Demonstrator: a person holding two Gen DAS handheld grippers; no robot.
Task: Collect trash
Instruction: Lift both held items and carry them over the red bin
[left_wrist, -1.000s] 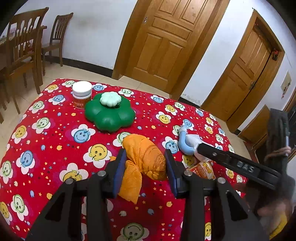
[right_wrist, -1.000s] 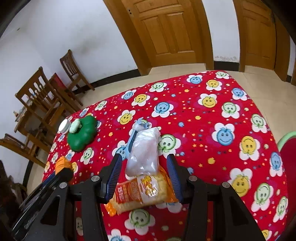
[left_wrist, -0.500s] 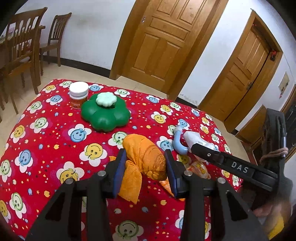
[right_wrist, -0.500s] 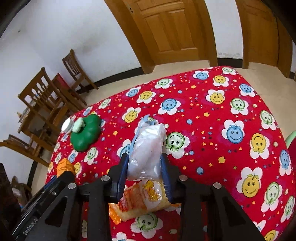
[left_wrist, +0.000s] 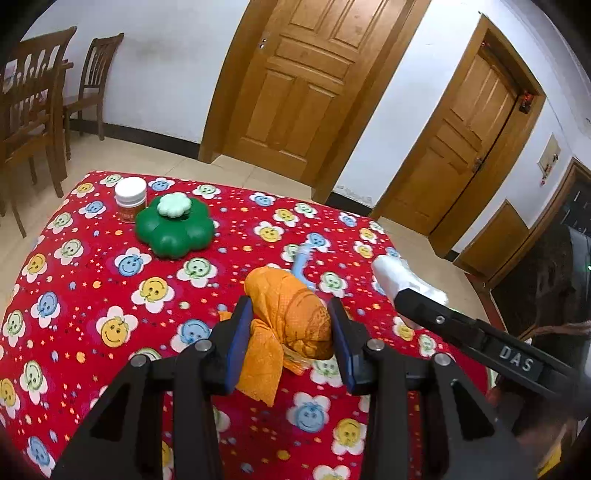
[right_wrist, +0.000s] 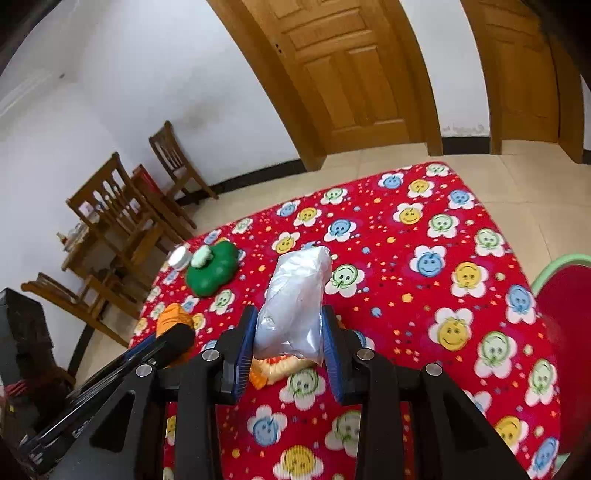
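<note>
Left tongs (left_wrist: 291, 332) clamped on crumpled orange wrapper (left_wrist: 291, 314); right tongs (right_wrist: 288, 336) clamped on clear plastic bag (right_wrist: 295, 299). Risk: slippery bag slips out above red smiley-flower table (right_wrist: 424, 295).

I see a crumpled orange wrapper (left_wrist: 291, 321) at lower centre of my left wrist view, bunched into a lump with a loose flap hanging down, lifted clear of the red cloth. In my right wrist view a clear, whitish plastic bag (right_wrist: 295, 302) stands upright at centre, also off the cloth. Below it lies an orange-and-yellow snack packet (right_wrist: 275, 369), flat on the cloth. A light blue strip (left_wrist: 301, 264) lies flat just above the orange wrapper.
</note>
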